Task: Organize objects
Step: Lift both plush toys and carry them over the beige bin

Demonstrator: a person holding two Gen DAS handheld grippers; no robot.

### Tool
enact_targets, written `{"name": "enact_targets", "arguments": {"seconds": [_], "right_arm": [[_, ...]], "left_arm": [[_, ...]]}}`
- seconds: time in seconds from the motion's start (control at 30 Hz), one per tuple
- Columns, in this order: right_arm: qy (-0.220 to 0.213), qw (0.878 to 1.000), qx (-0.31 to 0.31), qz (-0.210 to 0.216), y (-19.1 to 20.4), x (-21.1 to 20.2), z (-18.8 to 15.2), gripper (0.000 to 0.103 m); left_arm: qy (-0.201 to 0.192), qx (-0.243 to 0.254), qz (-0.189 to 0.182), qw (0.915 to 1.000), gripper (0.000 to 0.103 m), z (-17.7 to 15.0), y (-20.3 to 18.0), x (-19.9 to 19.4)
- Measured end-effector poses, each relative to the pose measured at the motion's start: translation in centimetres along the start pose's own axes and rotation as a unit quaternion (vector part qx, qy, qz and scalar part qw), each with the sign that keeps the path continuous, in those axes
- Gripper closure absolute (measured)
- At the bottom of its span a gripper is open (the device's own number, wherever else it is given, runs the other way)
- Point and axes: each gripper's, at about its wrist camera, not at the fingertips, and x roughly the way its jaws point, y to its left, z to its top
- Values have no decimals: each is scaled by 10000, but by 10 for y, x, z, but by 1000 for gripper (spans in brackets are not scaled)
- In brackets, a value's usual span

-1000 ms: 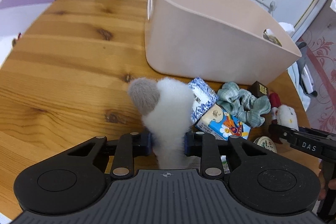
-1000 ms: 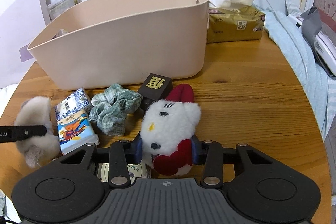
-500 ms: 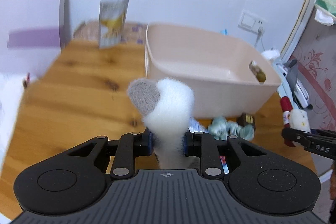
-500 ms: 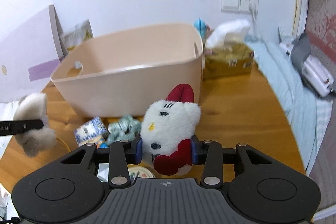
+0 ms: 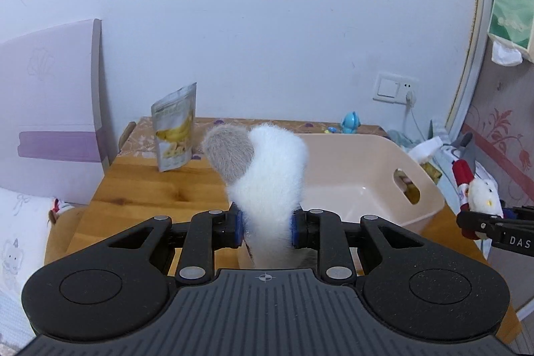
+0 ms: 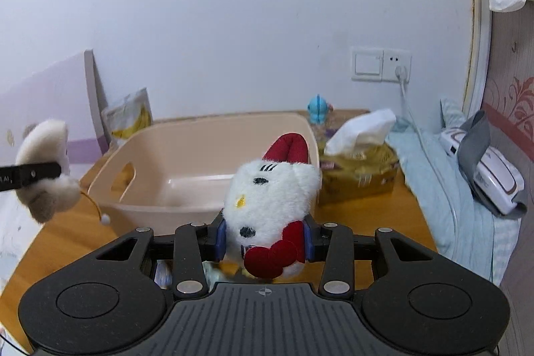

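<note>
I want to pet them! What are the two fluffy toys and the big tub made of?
White-and-grey toy: looks like soft plush, long fuzzy fibres at its edges. White-and-red toy: plush too, short fluffy pile, stitched face. Tub: probably plastic, smooth beige walls with a moulded handle hole.

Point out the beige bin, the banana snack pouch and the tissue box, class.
beige bin (image 6: 187, 152), right wrist view, on its inner back wall.
banana snack pouch (image 5: 174, 127), left wrist view, on its printed front.
tissue box (image 6: 362, 177), right wrist view, on its front face.

Right gripper (image 6: 265, 239) clamps white-red plush (image 6: 270, 189) — beige bin (image 6: 187, 155) beyond.
</note>
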Motion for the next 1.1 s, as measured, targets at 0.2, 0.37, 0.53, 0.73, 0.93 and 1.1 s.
{"name": "enact_targets", "arguments": {"seconds": [0.2,0.37,0.53,0.73,0.93,1.1], "right_arm": [[-152,9999,-26,21,0,10,19,64],[-206,9997,-131,28,6,23,32,64],[-131,9996,-246,16,13,42,42,64],[106,9999,-87,74,24,71,40,64],[466,9988,-107,114,30,100,33,64],[782,9966,-251,72,34,118,27,63]], "left_arm": [[46,148,58,9999,78,17,-7,30],[211,-64,95,9997,78,22,-9,61],[456,57,43,9989,78,23,-21,91],[964,68,152,9952,78,8,-24,128],[1388,128,158,9901,78,-1,-21,150],[1550,274,74,9875,77,-3,-28,158]]}}
